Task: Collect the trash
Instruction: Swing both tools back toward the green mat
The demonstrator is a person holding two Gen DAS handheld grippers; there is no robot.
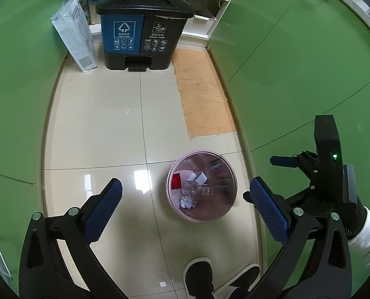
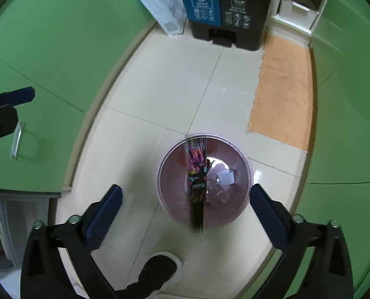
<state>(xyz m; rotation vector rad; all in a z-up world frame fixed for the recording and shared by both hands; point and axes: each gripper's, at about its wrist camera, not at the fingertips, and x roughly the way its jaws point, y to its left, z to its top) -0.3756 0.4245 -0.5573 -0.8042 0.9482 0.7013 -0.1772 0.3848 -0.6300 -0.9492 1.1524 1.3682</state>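
A small pink round bin [image 1: 201, 214] stands on the cream tiled floor. It holds a crumpled paper ball [image 1: 187, 202], a red piece [image 1: 176, 181], a white folded piece [image 1: 197, 178] and clear plastic. My left gripper [image 1: 185, 209] is open and empty above the bin's left side. In the right wrist view my right gripper [image 2: 185, 206] is open directly above the same bin [image 2: 170, 174]. A dark colourful wrapper [image 2: 197, 184], motion-blurred, hangs free between the jaws over the bin. The right gripper also shows at the right of the left wrist view [image 1: 309, 172].
A black pedal bin with blue and black labels [image 1: 140, 30] stands at the far wall, a white paper bag [image 1: 75, 37] to its left. An orange mat [image 1: 204, 89] lies by the right green cabinets [image 1: 297, 62]. Green cabinets [image 2: 47, 49] also line the left. My shoes [image 1: 199, 271] are at the bottom.
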